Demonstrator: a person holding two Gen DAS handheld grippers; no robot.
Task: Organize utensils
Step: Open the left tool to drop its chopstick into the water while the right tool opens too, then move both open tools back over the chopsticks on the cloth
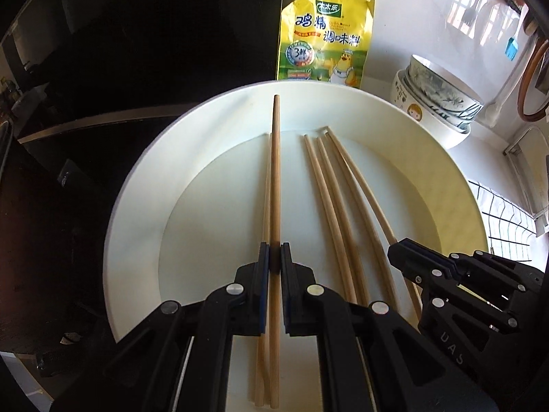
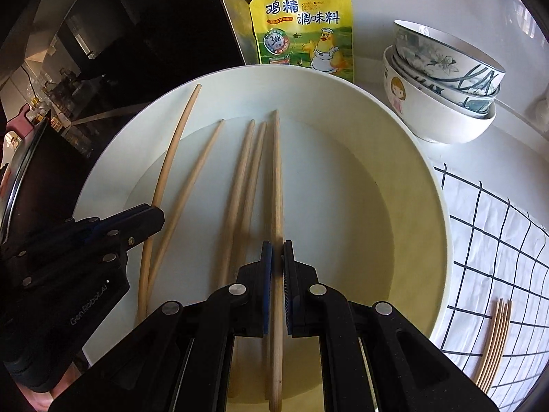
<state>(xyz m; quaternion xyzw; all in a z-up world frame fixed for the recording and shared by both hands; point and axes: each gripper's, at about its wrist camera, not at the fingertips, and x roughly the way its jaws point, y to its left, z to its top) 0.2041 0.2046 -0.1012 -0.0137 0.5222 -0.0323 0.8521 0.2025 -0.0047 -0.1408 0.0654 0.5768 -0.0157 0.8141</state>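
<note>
Several wooden chopsticks lie in a large white basin (image 1: 144, 185) (image 2: 405, 144). My left gripper (image 1: 275, 257) is shut on one chopstick (image 1: 275, 171) at the left of the basin, lifted above another chopstick (image 1: 266, 185) beneath it. My right gripper (image 2: 277, 257) is shut on the rightmost chopstick (image 2: 276, 171). Two more chopsticks (image 2: 240, 178) lie between the two grippers. The right gripper also shows in the left wrist view (image 1: 401, 254), and the left gripper shows in the right wrist view (image 2: 151, 219).
A yellow seasoning pouch (image 2: 302, 24) stands behind the basin. Stacked bowls (image 2: 442, 82) sit at the back right. A white checked cloth (image 2: 494, 240) at the right holds a bundle of chopsticks (image 2: 495, 340). A black stovetop (image 1: 120, 51) lies to the left.
</note>
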